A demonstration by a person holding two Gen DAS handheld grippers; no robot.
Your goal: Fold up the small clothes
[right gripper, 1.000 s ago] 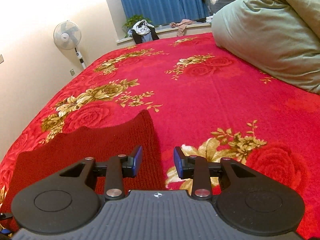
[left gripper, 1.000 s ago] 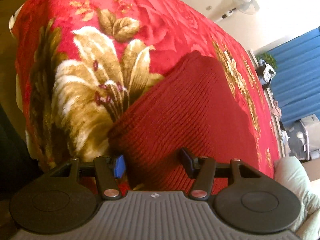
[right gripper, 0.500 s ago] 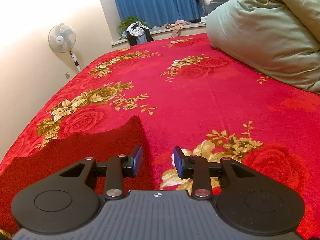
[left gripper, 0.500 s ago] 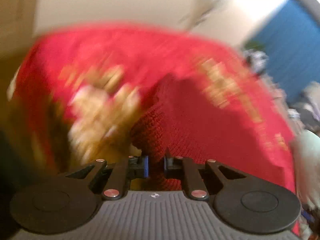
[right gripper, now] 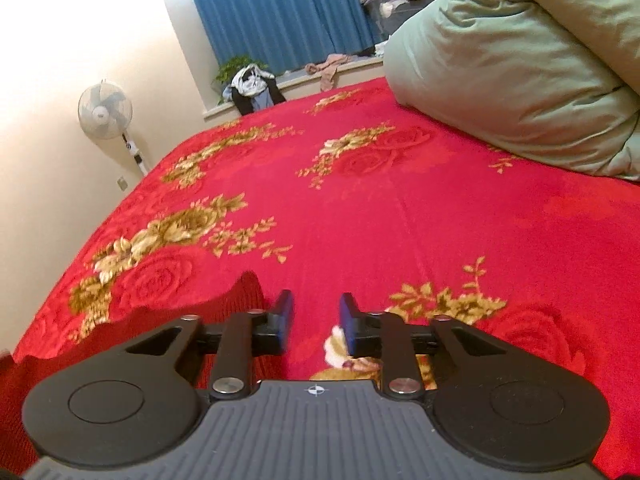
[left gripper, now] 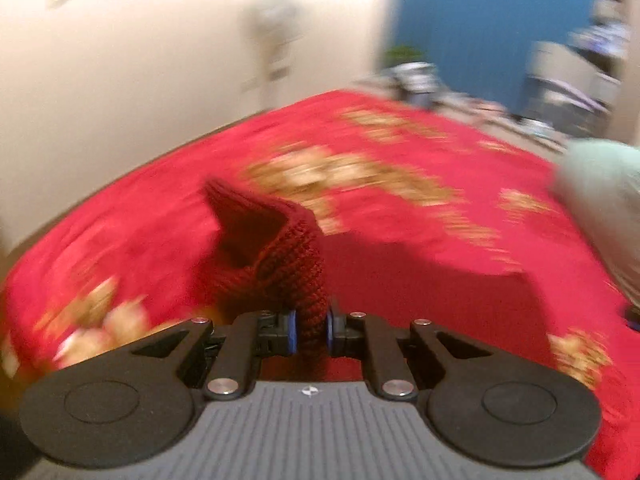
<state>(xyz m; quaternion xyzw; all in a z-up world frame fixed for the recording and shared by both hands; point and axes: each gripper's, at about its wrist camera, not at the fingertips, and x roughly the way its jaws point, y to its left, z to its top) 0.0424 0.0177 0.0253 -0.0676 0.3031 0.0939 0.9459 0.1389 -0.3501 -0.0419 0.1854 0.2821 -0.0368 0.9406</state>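
On the bed: one dark red knit garment.
Your left gripper: clamped on its raised corner.
Your right gripper: closing, nothing between its jaws.

A red blanket patterned with gold flowers covers the bed. At the blanket's right side lies a bulky pale green duvet. Beyond the blanket's far edge, blue curtains hang above a sill holding a potted plant and a heap of clothes. A white standing fan is against the cream wall left of the blanket.
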